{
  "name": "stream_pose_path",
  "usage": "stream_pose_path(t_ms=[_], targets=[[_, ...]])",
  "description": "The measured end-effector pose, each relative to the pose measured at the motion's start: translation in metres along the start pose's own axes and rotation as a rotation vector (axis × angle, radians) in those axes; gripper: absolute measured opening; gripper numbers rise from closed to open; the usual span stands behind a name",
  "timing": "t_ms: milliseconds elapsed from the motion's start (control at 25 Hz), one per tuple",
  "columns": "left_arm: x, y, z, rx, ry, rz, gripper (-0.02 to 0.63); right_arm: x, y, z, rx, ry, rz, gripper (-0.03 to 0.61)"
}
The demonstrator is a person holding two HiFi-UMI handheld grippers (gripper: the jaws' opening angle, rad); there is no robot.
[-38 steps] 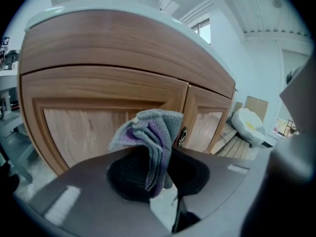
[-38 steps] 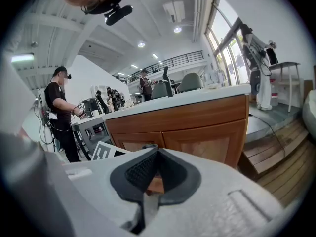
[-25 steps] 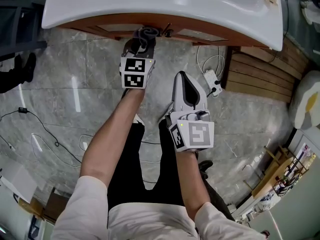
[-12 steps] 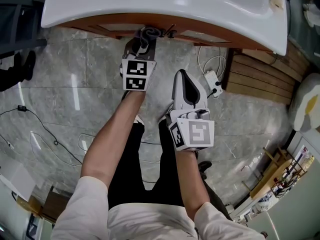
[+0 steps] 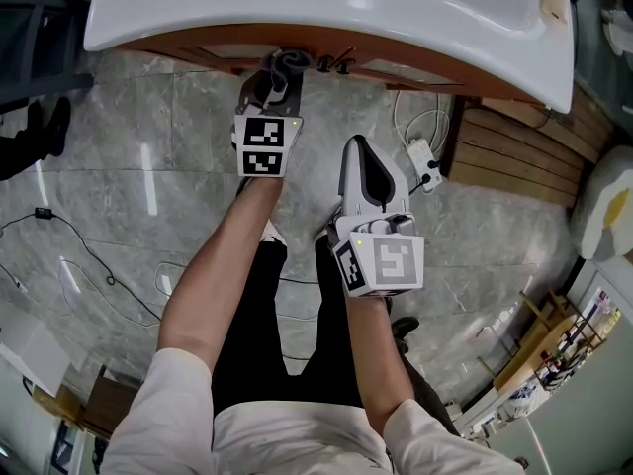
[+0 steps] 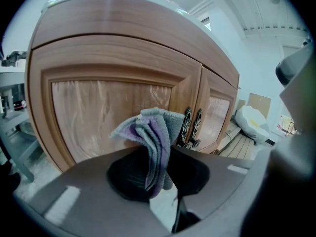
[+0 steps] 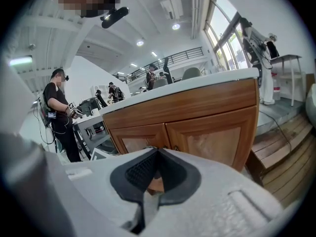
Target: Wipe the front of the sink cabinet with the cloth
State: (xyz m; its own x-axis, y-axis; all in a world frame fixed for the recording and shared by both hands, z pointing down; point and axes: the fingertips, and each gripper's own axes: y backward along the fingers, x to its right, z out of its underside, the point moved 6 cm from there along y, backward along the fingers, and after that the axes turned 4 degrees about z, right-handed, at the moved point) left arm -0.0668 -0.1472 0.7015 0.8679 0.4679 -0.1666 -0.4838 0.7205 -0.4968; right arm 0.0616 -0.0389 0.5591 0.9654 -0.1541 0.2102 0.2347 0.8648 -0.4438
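Left hand-held gripper (image 6: 158,158) clamped the cloth (image 6: 150,135) close before the sink cabinet (image 6: 98,78) (beside its handles (image 6: 191,127)). Right hand-held gripper (image 7: 157,157) was closed, empty, farther from that cabinet.

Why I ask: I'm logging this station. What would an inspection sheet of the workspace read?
Surface: cabinet front, two wooden doors, dark handles at the centre.
Job's things: grey-purple cloth, bunched, at the left door by the handles; contact unclear.
Clutter: power strip on the floor.
Grippers: left hand-held gripper shut on the cloth; right hand-held gripper shut, empty, held back from the cabinet.
Cables: white cable by the strip; black cable across the floor at left.
Surroundings: white sink top, wooden slats, a person standing nearby.
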Motion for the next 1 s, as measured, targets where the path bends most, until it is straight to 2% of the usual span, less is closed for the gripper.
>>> stream_pose_path(t_ms=[280,440,640,1000], targets=[[-0.013,0.006,0.0,0.011,0.047,0.0,0.077,-0.011,-0.006,-0.004,0.007,0.013,-0.006,0.0],[-0.022,0.01,0.001,0.006,0.045,-0.007,0.077,-0.015,-0.007,-0.003,0.007,-0.002,0.011,0.0],[-0.027,0.011,0.003,-0.001,0.048,-0.013,0.08,-0.024,-0.012,-0.007,0.014,0.026,-0.022,0.0],[-0.042,0.018,0.004,0.002,0.057,-0.044,0.08,-0.028,-0.017,-0.006,0.011,0.027,-0.017,0.0]])
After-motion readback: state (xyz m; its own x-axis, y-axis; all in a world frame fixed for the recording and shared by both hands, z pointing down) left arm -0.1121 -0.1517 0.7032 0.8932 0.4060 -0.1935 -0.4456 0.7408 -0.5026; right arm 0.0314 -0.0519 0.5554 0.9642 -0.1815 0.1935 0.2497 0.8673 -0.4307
